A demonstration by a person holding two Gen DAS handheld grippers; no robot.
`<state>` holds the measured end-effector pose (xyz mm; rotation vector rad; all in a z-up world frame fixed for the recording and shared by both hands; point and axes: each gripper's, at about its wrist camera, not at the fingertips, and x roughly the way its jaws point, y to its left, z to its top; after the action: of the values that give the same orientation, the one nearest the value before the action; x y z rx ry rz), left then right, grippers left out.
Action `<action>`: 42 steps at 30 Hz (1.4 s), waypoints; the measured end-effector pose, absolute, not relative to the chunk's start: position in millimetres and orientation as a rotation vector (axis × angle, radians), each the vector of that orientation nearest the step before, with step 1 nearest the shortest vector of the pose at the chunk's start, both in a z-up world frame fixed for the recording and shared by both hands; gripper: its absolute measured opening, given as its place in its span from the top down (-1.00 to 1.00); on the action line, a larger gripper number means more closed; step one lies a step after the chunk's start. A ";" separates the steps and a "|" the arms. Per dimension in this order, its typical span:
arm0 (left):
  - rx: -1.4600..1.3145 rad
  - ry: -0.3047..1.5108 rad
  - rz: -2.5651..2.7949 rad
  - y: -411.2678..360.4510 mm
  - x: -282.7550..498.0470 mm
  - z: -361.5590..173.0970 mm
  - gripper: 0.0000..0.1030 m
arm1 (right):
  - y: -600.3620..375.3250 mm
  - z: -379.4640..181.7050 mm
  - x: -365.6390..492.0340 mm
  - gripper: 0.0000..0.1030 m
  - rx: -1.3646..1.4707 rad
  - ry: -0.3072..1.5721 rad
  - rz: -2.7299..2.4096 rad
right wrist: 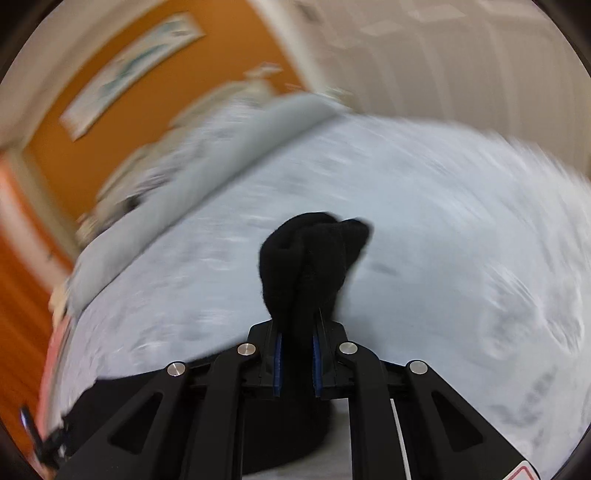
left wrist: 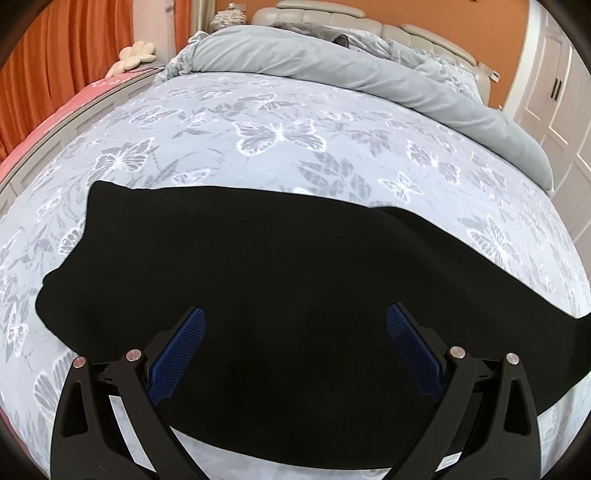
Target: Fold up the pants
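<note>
The black pants (left wrist: 258,266) lie spread flat across the bed (left wrist: 258,122), directly ahead of and beneath your left gripper (left wrist: 295,350). In the left wrist view the cloth fills the whole gap between the jaws and runs past both of them, one rounded end off beyond the left finger and a long stretch trailing away past the right finger to the edge of the picture.

Your left jaws stand wide apart, the blue ribbed pads (left wrist: 181,354) facing each other with nothing pinched between them. Whether the fingers touch the fabric under them cannot be told. The gripper looks low and forward over the bed, toward the headboard (left wrist: 369,22).

Your right gripper (right wrist: 297,365) has its jaws drawn close together on a bunched piece of the pants (right wrist: 310,258). The black cloth fills the narrow slot between the blue pads and stands up ahead of the fingertips in a rounded, folded lump; more of it hangs below the jaws. This gripper is tilted, so the bed slants across the right wrist view, and everything past the cloth is blurred.

Beyond the jaws, a grey duvet (left wrist: 332,70) lies rolled back near the headboard, on the butterfly-print cover.
</note>
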<state>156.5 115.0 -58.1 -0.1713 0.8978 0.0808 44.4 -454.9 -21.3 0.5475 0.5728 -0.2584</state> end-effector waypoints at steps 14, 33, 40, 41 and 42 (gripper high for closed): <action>-0.246 0.900 0.101 174.0 142.7 -44.8 -0.88 | -170.1 -29.1 144.8 0.82 0.208 0.756 0.244; 0.135 0.799 0.168 136.3 132.4 -38.1 -0.88 | -129.3 -24.8 132.3 0.82 0.039 0.714 0.178; 0.139 0.820 0.131 117.9 131.9 -44.7 -0.88 | -100.0 -33.7 140.1 0.82 0.025 0.768 0.259; 0.142 0.823 0.127 116.5 132.1 -45.6 -0.88 | -95.3 -41.2 142.5 0.81 0.014 0.797 0.265; 0.147 0.825 0.126 115.1 131.9 -46.4 -0.88 | -88.2 -56.9 148.2 0.80 -0.006 0.854 0.281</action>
<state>131.9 115.1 -46.4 0.1466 0.8248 0.1256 148.2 -88.2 -56.9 -0.0059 0.8540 0.2808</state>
